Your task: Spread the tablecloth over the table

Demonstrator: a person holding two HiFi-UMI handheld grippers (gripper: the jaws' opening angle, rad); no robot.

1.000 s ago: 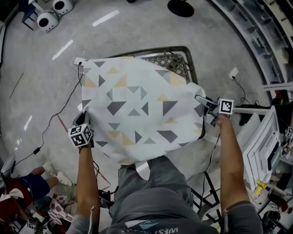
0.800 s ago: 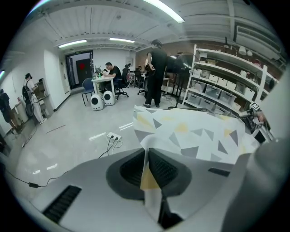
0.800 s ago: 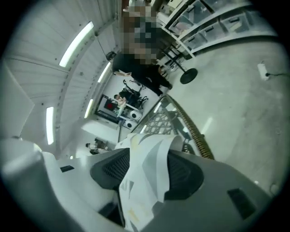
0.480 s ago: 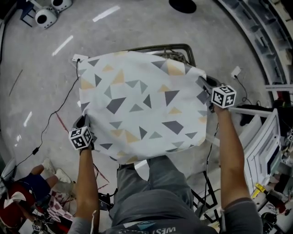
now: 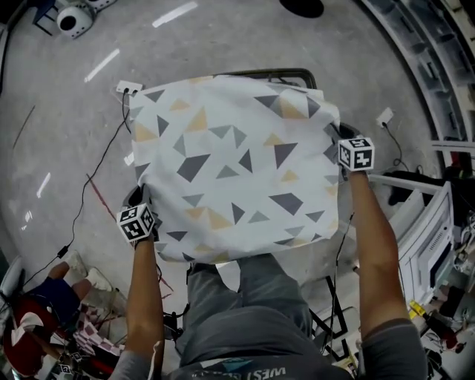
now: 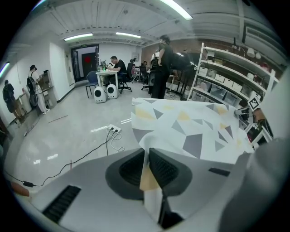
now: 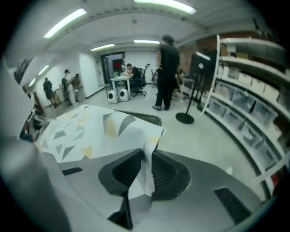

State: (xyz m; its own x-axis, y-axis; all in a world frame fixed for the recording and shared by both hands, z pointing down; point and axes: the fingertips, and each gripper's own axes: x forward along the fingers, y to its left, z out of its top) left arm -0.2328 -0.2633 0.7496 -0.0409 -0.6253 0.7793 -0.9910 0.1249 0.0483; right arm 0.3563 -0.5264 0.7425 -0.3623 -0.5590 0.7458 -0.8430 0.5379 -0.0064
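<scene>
The white tablecloth (image 5: pixel 237 163) with grey and yellow triangles lies stretched over the dark mesh table (image 5: pixel 286 74), whose far rim still shows. My left gripper (image 5: pixel 141 197) holds the cloth's near left edge. In the left gripper view the cloth (image 6: pixel 190 127) passes between the pads of the gripper (image 6: pixel 147 167), whose jaws are opening slightly. My right gripper (image 5: pixel 338 139) is at the cloth's right edge. In the right gripper view a fold of cloth (image 7: pixel 90 127) is pinched in the gripper (image 7: pixel 145 170) as its jaws are closing.
A power strip (image 5: pixel 128 88) and cable lie on the floor left of the table. A white frame (image 5: pixel 427 237) stands at the right and shelving curves along the far right. A seated person (image 5: pixel 37 326) is at bottom left. A black round stand base (image 5: pixel 300 6) sits beyond the table.
The right gripper rolled, moved toward the far right part of the cloth and closed on its edge. The cloth now lies flatter and covers more of the table. The left gripper dropped slightly.
</scene>
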